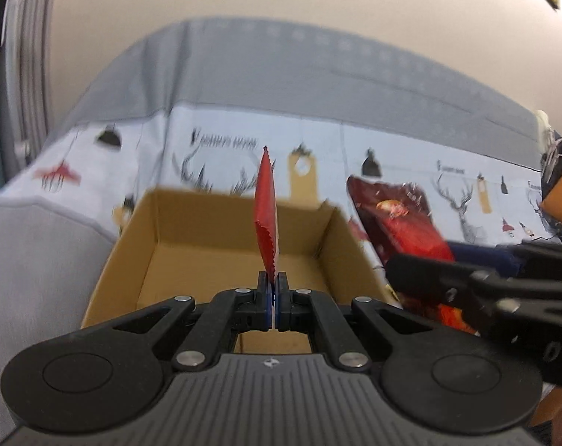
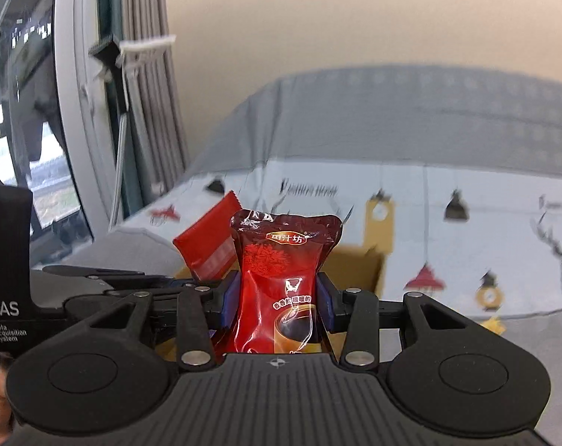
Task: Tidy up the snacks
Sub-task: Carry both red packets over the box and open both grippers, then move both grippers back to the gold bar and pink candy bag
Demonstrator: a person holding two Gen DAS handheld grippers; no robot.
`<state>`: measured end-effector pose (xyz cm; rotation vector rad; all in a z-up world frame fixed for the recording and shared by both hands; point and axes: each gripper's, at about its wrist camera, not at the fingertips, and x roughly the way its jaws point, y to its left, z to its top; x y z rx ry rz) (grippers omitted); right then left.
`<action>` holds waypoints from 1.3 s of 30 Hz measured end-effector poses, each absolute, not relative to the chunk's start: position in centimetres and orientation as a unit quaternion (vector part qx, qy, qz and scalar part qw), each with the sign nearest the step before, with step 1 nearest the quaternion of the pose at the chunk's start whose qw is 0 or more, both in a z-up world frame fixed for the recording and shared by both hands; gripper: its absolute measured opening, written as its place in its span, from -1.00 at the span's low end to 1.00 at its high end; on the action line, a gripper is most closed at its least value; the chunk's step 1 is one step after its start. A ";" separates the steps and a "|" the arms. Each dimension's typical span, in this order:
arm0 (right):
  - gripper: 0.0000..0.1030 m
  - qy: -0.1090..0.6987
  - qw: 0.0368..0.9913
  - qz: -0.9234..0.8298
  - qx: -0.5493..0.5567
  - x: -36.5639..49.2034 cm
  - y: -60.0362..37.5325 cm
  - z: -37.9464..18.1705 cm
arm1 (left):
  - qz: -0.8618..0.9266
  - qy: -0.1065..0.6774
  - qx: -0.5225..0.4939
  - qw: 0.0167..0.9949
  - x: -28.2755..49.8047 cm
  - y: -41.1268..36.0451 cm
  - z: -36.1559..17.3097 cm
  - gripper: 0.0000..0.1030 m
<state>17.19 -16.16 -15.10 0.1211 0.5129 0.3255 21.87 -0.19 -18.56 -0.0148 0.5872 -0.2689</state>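
Left hand-held gripper (image 1: 273,290) pinches a thin red sachet (image 1: 266,208) upright, edge-on, above the cardboard box (image 1: 221,238); right hand-held gripper (image 2: 279,299) clamps a glossy, crinkled dark-red pouch (image 2: 281,278) standing tall.

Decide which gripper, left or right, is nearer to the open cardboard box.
Left. The left gripper, shut on a flat red packet, sits over the cardboard box's near edge. The right gripper, shut on a dark red pouch, is off to the box's right side.
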 end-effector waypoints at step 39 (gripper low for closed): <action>0.99 0.279 0.955 0.047 0.088 12.4 -27.5 -19.0 | -0.198 0.296 0.064 0.932 20.3 -10.7 -20.0 0.94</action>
